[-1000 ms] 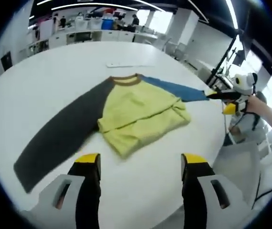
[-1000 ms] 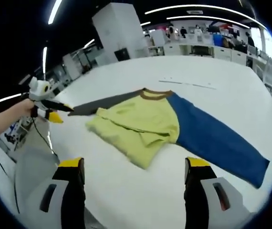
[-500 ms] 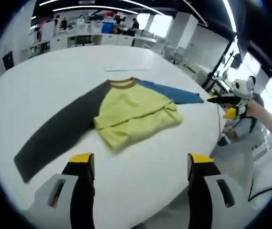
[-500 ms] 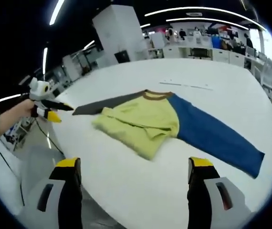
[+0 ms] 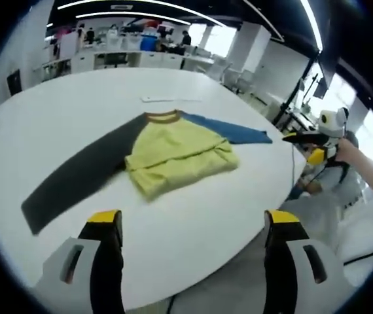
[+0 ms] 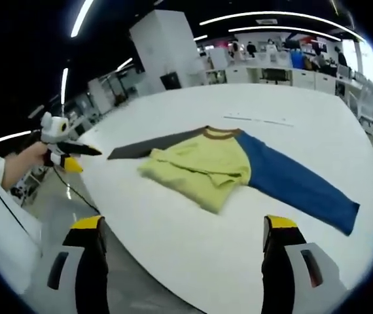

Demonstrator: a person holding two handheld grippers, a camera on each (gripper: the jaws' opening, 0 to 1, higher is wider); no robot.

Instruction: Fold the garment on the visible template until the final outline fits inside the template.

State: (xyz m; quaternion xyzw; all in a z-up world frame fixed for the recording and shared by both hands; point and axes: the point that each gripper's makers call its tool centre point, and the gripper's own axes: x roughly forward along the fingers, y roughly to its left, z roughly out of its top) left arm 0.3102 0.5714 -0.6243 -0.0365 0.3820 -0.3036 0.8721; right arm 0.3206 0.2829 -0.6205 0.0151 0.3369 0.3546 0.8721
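Left gripper (image 5: 186, 229) and right gripper (image 6: 183, 234): both held off the near edge of the white table (image 5: 193, 216), jaws spread wide, nothing between them. The garment (image 5: 173, 154) lies mid-table, yellow body folded up, grey sleeve (image 5: 75, 180) and blue sleeve (image 6: 298, 186) stretched out flat.

Open-plan office beyond a white table (image 5: 55, 124): ceiling light strips (image 6: 271, 14) (long, curved), distant desks (image 5: 134, 60).

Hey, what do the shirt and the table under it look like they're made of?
The yellow shirt with one grey and one blue sleeve looks like soft matte knit fabric: it creases and bunches at the fold. The round white table seems smooth, hard laminate, faintly glossy.
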